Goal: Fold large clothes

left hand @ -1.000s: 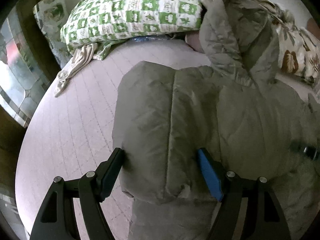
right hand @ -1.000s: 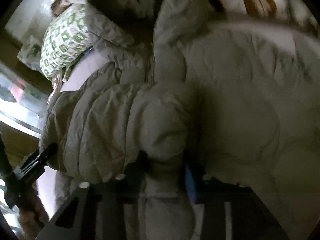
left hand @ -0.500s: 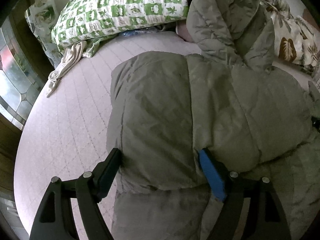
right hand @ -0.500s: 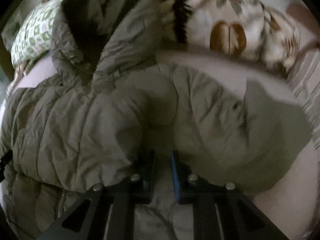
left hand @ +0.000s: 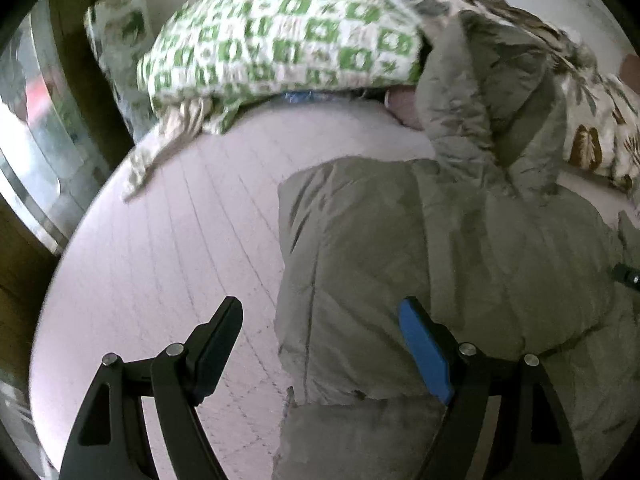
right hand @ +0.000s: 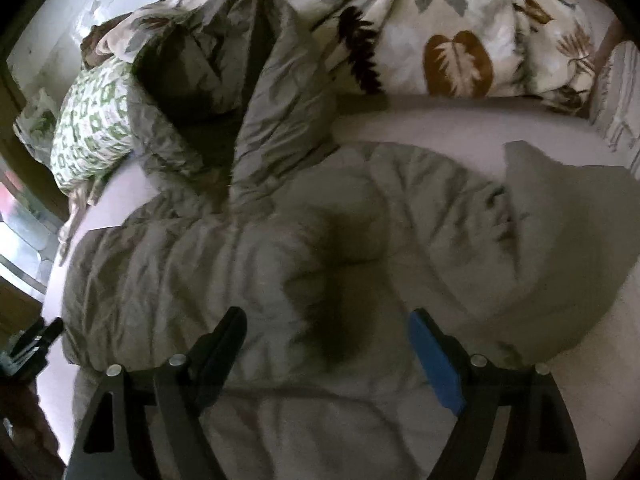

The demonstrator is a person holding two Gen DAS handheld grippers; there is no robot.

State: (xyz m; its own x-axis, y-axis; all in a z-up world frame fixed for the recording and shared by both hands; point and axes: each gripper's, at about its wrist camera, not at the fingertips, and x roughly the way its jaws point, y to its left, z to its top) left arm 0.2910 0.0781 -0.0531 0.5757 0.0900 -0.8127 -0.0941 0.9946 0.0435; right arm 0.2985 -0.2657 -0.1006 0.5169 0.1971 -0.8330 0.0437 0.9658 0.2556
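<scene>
An olive-grey padded jacket (left hand: 440, 240) lies on the pale pink bed sheet (left hand: 160, 260), its hood (left hand: 480, 100) at the far end against the bedding. My left gripper (left hand: 322, 340) is open over the jacket's left edge: the black finger hangs over bare sheet and the blue pad over the fabric, neither pressing. In the right wrist view the jacket (right hand: 240, 272) fills the middle, with a sleeve (right hand: 560, 240) spread to the right. My right gripper (right hand: 326, 344) hovers above the body of the jacket with its jaws opening wide; fabric lies under them, not pinched.
A green-and-white patterned pillow (left hand: 280, 36) and a leaf-print duvet (right hand: 440, 40) are piled at the head of the bed. A beige cloth strip (left hand: 168, 140) trails from under the pillow. A wood-framed window (left hand: 32, 140) borders the bed's left edge.
My right gripper was shut on a fold of the jacket; it has let go and its jaws now stand wide. My left gripper has slid left, so the jacket's edge no longer fills its jaws.
</scene>
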